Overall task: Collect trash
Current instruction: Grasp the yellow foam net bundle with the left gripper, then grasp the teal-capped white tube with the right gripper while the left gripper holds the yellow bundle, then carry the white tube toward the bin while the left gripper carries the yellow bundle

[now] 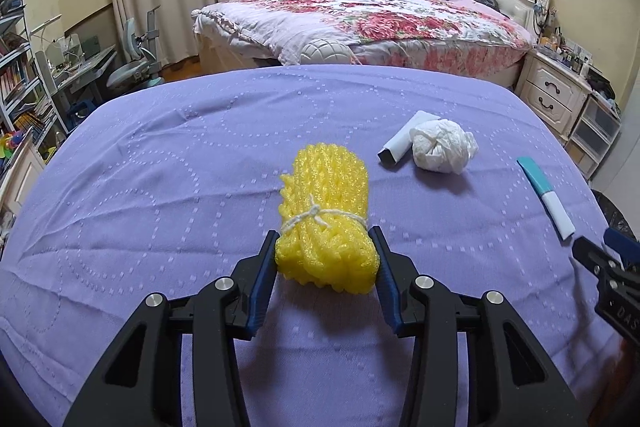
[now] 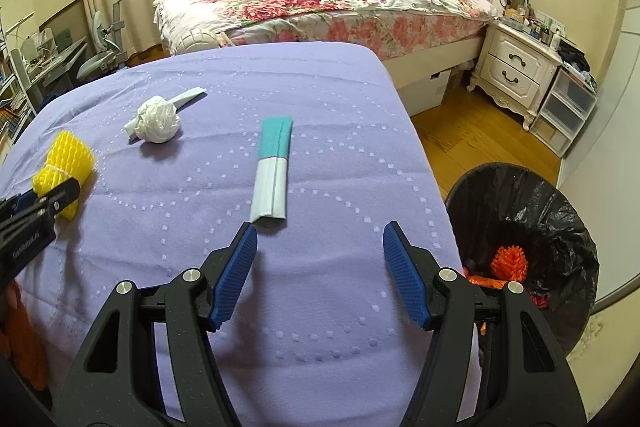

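Note:
A yellow foam net bundle (image 1: 325, 215) tied with white string lies on the purple cloth (image 1: 160, 167). My left gripper (image 1: 326, 241) has both pads against the bundle's near end. A crumpled white tissue ball (image 1: 442, 145) rests against a small white tube (image 1: 400, 143) further back. A flattened teal and white box (image 2: 272, 169) lies just ahead of my right gripper (image 2: 320, 237), which is open and empty above the cloth. The bundle (image 2: 66, 163) and the tissue ball (image 2: 158, 121) also show in the right wrist view.
A bin with a black bag (image 2: 528, 239) stands on the wooden floor right of the table, with orange trash inside. A bed with a floral cover (image 1: 380, 19) and a white nightstand (image 2: 516, 71) stand beyond.

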`<state>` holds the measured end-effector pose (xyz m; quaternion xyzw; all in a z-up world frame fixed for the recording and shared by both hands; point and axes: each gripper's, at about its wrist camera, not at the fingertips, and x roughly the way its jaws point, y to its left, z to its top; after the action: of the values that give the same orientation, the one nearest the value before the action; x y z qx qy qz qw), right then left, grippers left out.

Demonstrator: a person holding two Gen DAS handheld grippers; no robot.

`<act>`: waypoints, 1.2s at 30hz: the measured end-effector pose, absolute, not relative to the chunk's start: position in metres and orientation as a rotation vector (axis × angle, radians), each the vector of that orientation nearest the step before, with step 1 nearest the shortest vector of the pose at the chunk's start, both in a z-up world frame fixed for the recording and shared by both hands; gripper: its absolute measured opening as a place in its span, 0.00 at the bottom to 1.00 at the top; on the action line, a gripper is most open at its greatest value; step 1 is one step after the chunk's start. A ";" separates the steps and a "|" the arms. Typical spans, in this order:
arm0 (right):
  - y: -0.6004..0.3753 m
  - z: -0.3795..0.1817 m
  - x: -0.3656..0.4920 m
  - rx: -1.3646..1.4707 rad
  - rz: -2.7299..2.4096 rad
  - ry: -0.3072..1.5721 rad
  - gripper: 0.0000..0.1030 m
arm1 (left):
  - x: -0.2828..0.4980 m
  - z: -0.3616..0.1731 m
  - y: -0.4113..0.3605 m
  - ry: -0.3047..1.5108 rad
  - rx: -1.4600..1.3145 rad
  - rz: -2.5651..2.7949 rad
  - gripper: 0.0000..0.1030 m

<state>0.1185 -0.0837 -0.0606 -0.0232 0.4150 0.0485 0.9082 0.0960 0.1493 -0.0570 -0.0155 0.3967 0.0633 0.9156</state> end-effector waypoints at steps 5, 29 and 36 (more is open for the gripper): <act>-0.073 -0.059 0.133 -0.061 0.111 0.855 0.60 | 0.090 -0.057 0.151 0.814 -0.031 0.133 0.44; -0.053 -0.062 0.128 -0.081 0.164 0.898 0.16 | 0.079 -0.059 0.150 0.810 -0.047 0.124 0.44; -0.055 -0.059 0.103 -0.077 0.173 0.885 0.16 | 0.067 -0.058 0.140 0.804 -0.047 0.109 0.44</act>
<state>0.1027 -0.0552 -0.0594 -0.0373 0.4276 0.0837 0.8993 0.0666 0.1401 -0.0583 -0.0230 0.3909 0.0531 0.9186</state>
